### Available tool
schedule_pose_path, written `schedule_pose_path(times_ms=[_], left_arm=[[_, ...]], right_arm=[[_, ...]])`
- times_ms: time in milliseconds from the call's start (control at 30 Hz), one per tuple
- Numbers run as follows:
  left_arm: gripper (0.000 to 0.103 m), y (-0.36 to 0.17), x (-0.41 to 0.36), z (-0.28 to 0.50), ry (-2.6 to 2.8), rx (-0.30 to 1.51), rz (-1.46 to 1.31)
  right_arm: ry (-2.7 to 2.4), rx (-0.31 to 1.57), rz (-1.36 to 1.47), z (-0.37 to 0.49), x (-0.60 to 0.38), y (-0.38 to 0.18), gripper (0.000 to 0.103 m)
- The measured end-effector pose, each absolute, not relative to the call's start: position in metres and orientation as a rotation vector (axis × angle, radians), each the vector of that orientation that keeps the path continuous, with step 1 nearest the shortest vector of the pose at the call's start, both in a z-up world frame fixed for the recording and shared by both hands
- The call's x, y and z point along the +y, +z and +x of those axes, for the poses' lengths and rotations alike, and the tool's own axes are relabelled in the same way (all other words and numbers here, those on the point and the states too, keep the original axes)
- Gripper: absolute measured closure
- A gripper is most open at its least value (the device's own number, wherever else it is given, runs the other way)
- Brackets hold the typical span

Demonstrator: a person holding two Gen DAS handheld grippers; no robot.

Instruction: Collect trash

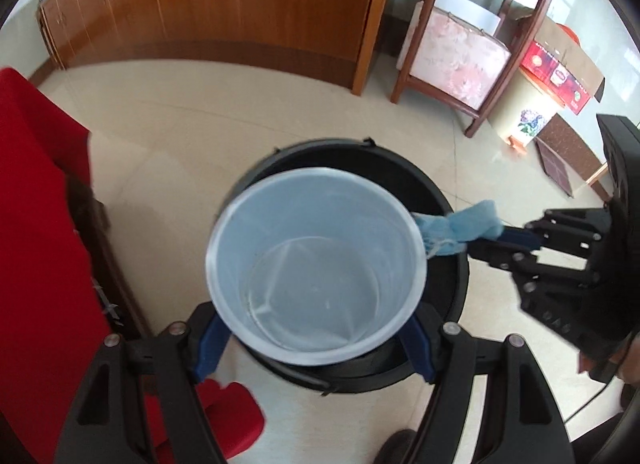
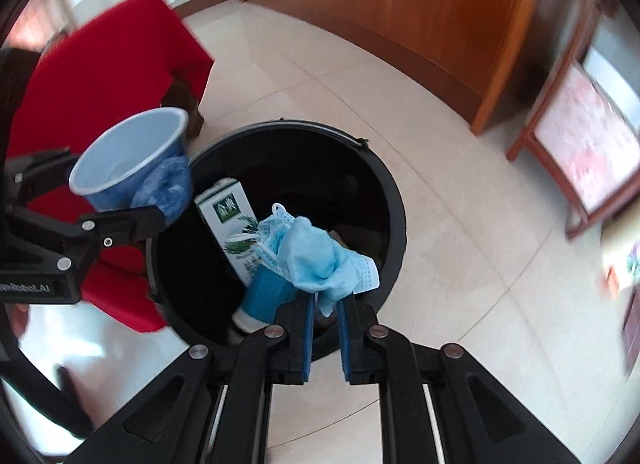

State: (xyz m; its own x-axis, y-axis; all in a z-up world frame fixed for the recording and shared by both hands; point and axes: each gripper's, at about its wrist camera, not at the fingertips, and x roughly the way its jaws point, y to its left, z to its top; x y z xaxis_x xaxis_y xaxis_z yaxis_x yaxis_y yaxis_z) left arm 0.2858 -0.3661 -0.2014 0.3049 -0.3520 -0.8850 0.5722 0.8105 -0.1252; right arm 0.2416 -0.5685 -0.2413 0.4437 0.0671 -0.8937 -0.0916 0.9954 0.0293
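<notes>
A pale blue paper cup (image 1: 316,276) with a white empty inside is clamped by the blue pads of my left gripper (image 1: 316,344), right over the round black bin (image 1: 452,264). From the right, my right gripper (image 1: 504,236) reaches in, shut on a crumpled light blue face mask (image 1: 460,230). In the right wrist view the mask (image 2: 316,256) hangs from the right gripper (image 2: 325,304) above the bin (image 2: 396,224). Inside the bin lie a white and green carton (image 2: 232,224) and a blue cup (image 2: 264,296). The left gripper (image 2: 100,188) holds its cup (image 2: 124,152) at the bin's left rim.
A red-covered seat (image 1: 36,224) stands close on the bin's left. Wooden cabinets (image 1: 240,4) line the far wall. A wooden chair with a floral cushion (image 1: 452,60) and a cardboard box (image 1: 560,64) stand at the back right. Pale floor tiles (image 1: 200,124) surround the bin.
</notes>
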Motion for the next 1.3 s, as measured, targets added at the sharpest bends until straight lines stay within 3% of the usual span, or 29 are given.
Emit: schedule_pose_path(times_ms=[33,67,100,167,400,633,1300], left_arm=[[0.028,-0.207,-0.369,0.288,-0.616,1.116,0.231],[0.023,-0.211,-0.369,0.29,-0.6,1.125,0.232],[0.014,-0.216,-0.367,0.294,-0.565,1.138,0.226],[0.004,-0.217,-0.359,0.298,-0.513,1.138,0.212],[0.0,-0.182,-0.339,0.279,-0.399,1.023,0.257],[0.0,-0.129,-0.318,0.239,-0.386,0.921,0.262],[0.0,-0.024,-0.194,0.138,-0.306,0.758,0.158]], right_arm=[[0.11,1.094,-0.057,0.245,-0.566,-0.247,0.088],[0.114,1.087,-0.081,0.247,-0.564,-0.25,0.074],[0.1,1.075,-0.117,0.25,-0.563,-0.254,0.04],[0.028,1.058,-0.151,0.25,-0.57,-0.259,0.001],[-0.116,1.106,-0.001,0.235,-0.607,-0.248,0.0],[-0.111,1.016,0.082,0.213,-0.592,-0.199,0.0],[-0.131,0.87,0.105,0.081,-0.448,-0.049,0.0]])
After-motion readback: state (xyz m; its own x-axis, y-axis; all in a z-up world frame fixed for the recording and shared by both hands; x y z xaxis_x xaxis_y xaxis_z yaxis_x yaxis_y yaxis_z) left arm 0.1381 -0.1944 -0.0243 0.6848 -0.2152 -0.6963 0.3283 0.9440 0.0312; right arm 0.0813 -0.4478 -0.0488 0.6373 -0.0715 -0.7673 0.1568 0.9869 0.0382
